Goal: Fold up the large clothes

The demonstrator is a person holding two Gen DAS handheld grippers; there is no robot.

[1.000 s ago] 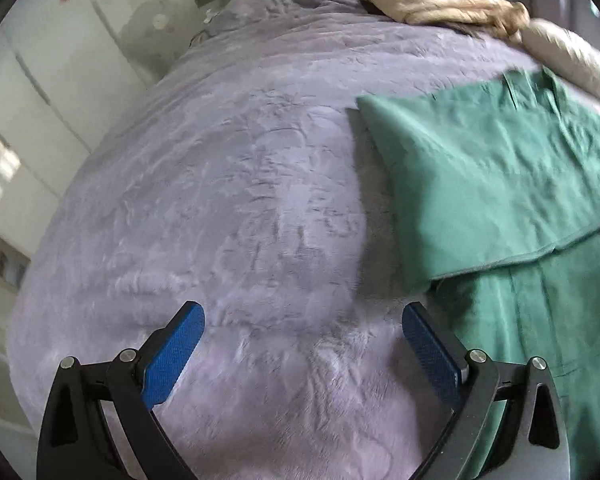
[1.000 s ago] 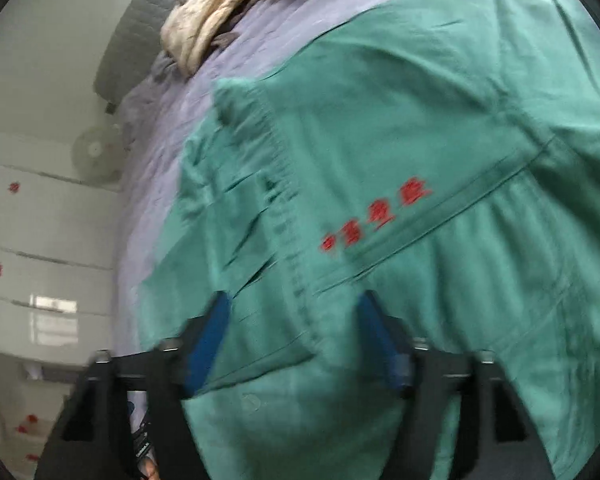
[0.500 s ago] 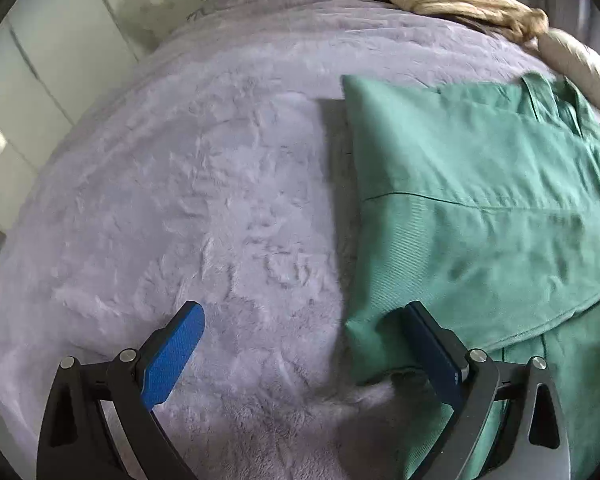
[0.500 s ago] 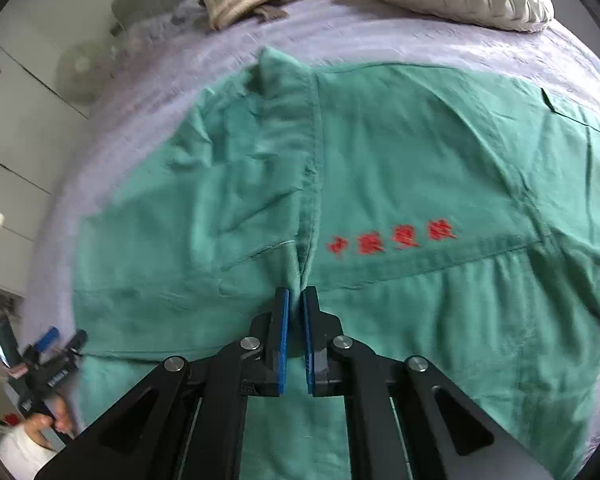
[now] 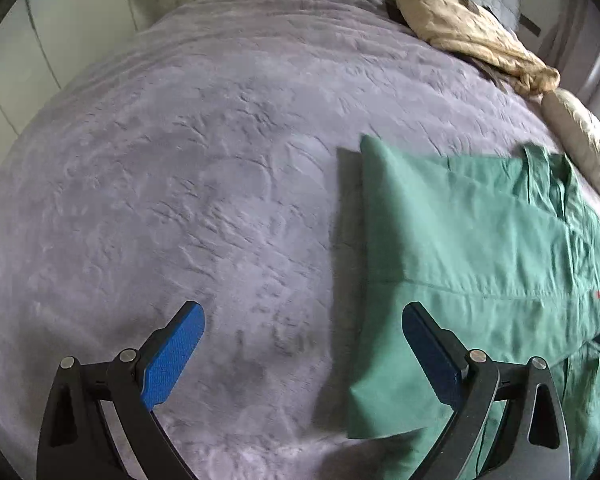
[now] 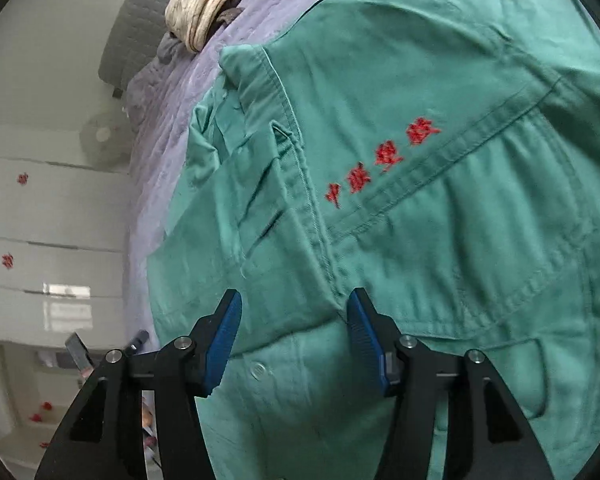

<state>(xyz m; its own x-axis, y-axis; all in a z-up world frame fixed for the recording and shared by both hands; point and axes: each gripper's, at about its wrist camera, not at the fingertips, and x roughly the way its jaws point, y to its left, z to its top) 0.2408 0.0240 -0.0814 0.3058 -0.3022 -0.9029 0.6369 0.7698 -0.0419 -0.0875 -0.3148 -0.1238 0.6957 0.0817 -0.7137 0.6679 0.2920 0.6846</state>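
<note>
A large green work jacket (image 6: 400,240) with red embroidered characters (image 6: 380,156) lies partly folded on a purple bedspread (image 5: 180,180). My right gripper (image 6: 294,334) hovers low over the jacket's stitched front seam. Its jaws are opening, and the cloth lies under and between the blue pads (image 6: 224,340) without being pinched. In the left wrist view the jacket (image 5: 460,248) fills the right side, its folded edge running down the middle. My left gripper (image 5: 304,344) stands wide open across that edge, one finger over the bedspread and the other finger (image 5: 432,352) over the green cloth.
A crumpled beige cloth (image 5: 468,36) and a pale pillow (image 5: 580,140) lie near the grey headboard (image 6: 136,28). White cabinets with red stickers (image 6: 52,216) and a fan (image 6: 100,136) stand beside the bed. Bare bedspread stretches left of the jacket.
The left gripper has slid right until its right finger is over the jacket's folded edge. The right gripper pinched shut at the seam half a second ago and has come apart again.
</note>
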